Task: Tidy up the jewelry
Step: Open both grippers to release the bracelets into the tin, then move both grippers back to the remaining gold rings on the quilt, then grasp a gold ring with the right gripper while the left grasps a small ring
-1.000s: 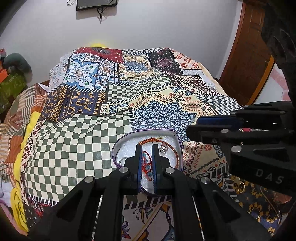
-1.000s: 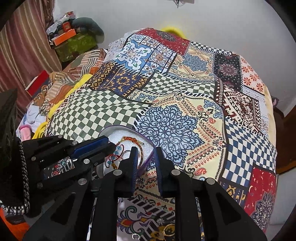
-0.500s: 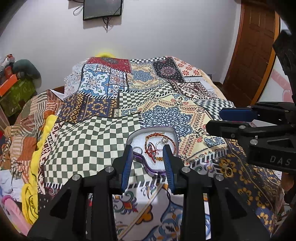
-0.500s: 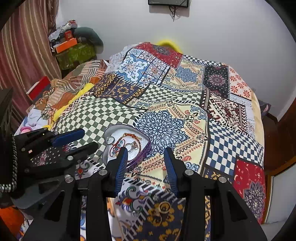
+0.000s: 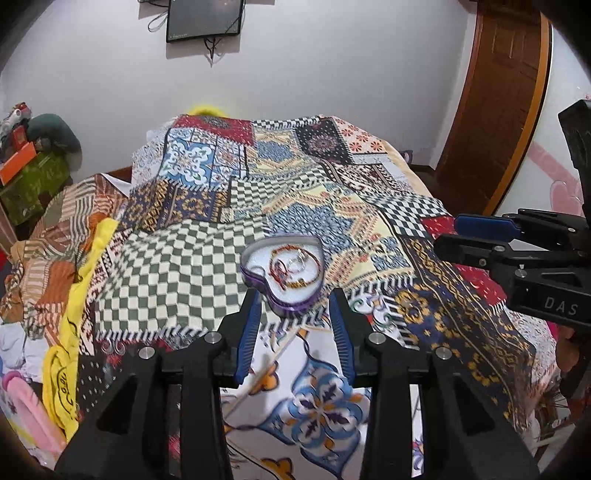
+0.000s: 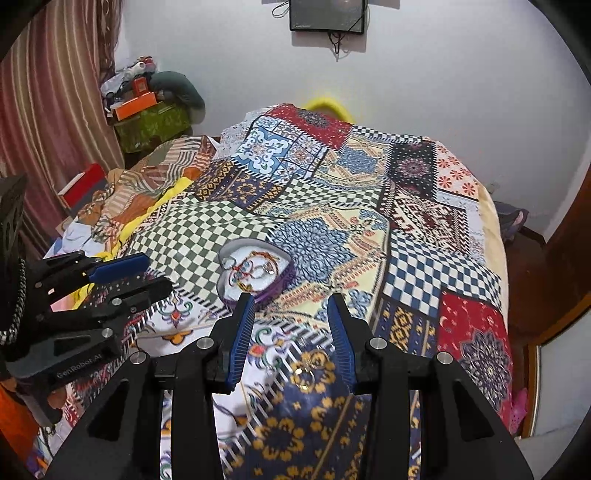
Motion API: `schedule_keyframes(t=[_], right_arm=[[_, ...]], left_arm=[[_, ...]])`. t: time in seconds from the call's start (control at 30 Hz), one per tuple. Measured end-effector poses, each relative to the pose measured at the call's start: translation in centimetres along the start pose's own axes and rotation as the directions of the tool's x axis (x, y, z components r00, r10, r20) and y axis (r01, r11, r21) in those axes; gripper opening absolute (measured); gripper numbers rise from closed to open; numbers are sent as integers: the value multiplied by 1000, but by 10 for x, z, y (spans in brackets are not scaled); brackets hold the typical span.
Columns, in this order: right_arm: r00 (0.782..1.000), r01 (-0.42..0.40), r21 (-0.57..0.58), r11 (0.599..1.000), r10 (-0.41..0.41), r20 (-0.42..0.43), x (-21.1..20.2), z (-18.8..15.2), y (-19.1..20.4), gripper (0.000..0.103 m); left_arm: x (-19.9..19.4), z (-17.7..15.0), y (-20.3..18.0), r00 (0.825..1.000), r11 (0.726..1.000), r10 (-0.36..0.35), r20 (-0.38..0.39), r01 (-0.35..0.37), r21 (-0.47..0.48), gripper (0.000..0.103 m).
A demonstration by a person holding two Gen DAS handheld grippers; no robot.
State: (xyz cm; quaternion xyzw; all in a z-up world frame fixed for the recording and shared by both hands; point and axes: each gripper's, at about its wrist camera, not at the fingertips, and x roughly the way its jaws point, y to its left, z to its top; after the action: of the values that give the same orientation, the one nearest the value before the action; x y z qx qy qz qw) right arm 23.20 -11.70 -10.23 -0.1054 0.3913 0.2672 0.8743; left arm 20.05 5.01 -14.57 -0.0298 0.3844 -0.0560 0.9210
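I see my left gripper (image 5: 293, 314) with its jaws just opened further and empty, just short of the heart-shaped box (image 5: 283, 271) of jewelry on the bedspread (image 5: 177, 273). My right gripper (image 6: 291, 321) (also parted, empty) alone shows a gold ring (image 6: 306, 377) on the cloth.

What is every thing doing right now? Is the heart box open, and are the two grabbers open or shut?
Heart-shaped box: no lid on, lying on the bedspread, jewelry inside.
Red bracelet: resting in the box.
Gold ring: loose on the bedspread, outside the box.
Left gripper: jaws have just been opening, nothing between them.
Right gripper: open, empty, above the ring.
Wall screen: dark.
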Motion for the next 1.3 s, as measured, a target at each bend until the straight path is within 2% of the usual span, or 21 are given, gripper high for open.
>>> schedule_keyframes(t=[0.3, 0.63, 0.9, 1.03, 1.13, 1.2, 1.3], right_arm=[[999, 23, 24, 999, -22, -50, 3, -25, -15, 40], [985, 1, -1, 1000, -1, -172, 38, -59, -16, 40], [984, -6, -64, 998, -6, -177, 55, -63, -7, 40], [985, -27, -48, 998, 18, -173, 58, -64, -12, 39], [986, -33, -50, 998, 25, -165, 61, -65, -12, 29], [986, -34, -51, 998, 25, -163, 63, -66, -12, 17], [988, -27, -64, 998, 17, -151, 63, -67, -10, 17]], left_arm=[[11, -22, -16, 997, 999, -42, -63, 42, 8, 37], [34, -39, -37, 989, 994, -86, -119, 93, 53, 37], [43, -46, -35, 986, 992, -109, -129, 115, 43, 37], [44, -46, -36, 986, 991, -118, -121, 124, 45, 37], [45, -46, -38, 983, 989, -138, -120, 144, 41, 33], [47, -45, -41, 980, 986, -153, -124, 160, 43, 32], [51, -44, -47, 979, 984, -161, -128, 170, 58, 32]])
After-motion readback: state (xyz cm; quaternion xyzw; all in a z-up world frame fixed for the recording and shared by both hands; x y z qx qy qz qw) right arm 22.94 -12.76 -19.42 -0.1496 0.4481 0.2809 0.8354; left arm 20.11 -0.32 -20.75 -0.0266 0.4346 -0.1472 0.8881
